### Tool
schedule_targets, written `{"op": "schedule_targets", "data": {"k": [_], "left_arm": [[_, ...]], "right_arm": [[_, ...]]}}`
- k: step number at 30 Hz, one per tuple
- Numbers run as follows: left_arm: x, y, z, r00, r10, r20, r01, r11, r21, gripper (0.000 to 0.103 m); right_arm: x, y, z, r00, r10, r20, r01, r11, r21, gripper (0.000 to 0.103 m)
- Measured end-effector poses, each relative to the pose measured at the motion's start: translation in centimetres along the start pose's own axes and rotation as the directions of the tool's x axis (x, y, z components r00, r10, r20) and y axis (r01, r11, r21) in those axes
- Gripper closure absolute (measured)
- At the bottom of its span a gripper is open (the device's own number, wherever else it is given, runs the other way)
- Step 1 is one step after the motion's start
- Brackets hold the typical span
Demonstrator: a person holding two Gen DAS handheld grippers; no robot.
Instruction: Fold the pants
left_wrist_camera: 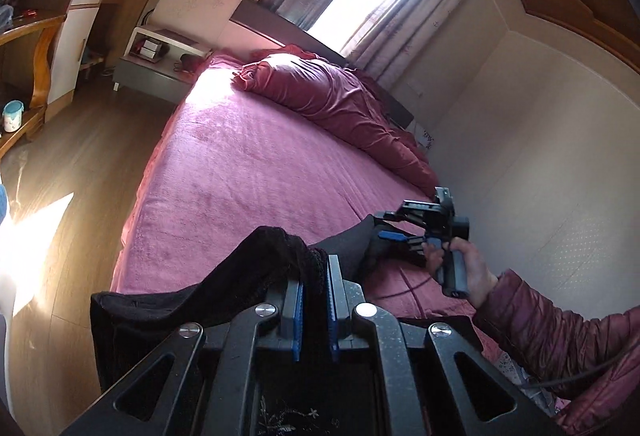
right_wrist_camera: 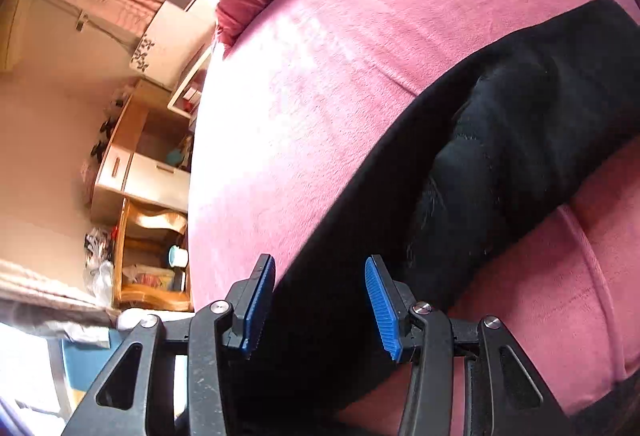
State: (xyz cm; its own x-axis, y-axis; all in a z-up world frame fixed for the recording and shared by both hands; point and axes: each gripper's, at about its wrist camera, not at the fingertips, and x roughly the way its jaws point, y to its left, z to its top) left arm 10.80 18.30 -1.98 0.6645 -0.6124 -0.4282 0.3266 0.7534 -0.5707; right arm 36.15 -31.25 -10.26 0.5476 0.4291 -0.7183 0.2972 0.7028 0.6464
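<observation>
left claw (left_wrist_camera: 315, 278) pinches the black pants (left_wrist_camera: 256, 268), right claw (right_wrist_camera: 320, 300) spread over them, pants lying lengthwise across the bed (left_wrist_camera: 248, 171).

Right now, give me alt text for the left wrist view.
The left hand-held gripper is shut on black pants over a pink bed. The right hand-held gripper meets the pants farther along.

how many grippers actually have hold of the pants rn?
1. The left gripper is shut on the black pants. The right gripper is open over the pants on the bed.
</observation>
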Motion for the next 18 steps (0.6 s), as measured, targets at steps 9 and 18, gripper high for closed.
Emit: {"op": "schedule_targets", "data": {"k": [9,18], "left_arm": [[-0.3,1.0,-0.7,0.999,0.018,-0.027,-0.019,0.998,-0.056,0.095],[2.9,8.3,8.6,0.974,0.217,0.071,-0.197,0.957,-0.215,0.095]], "right_arm": [[1.0,-0.4,1.6,0.990,-0.143,0.003,0.143,0.988,-0.049,0.094],[-9.1,2.8,-1.2,0.992,0.057,0.110,-0.036,0.982,-0.185,0.094]]}}
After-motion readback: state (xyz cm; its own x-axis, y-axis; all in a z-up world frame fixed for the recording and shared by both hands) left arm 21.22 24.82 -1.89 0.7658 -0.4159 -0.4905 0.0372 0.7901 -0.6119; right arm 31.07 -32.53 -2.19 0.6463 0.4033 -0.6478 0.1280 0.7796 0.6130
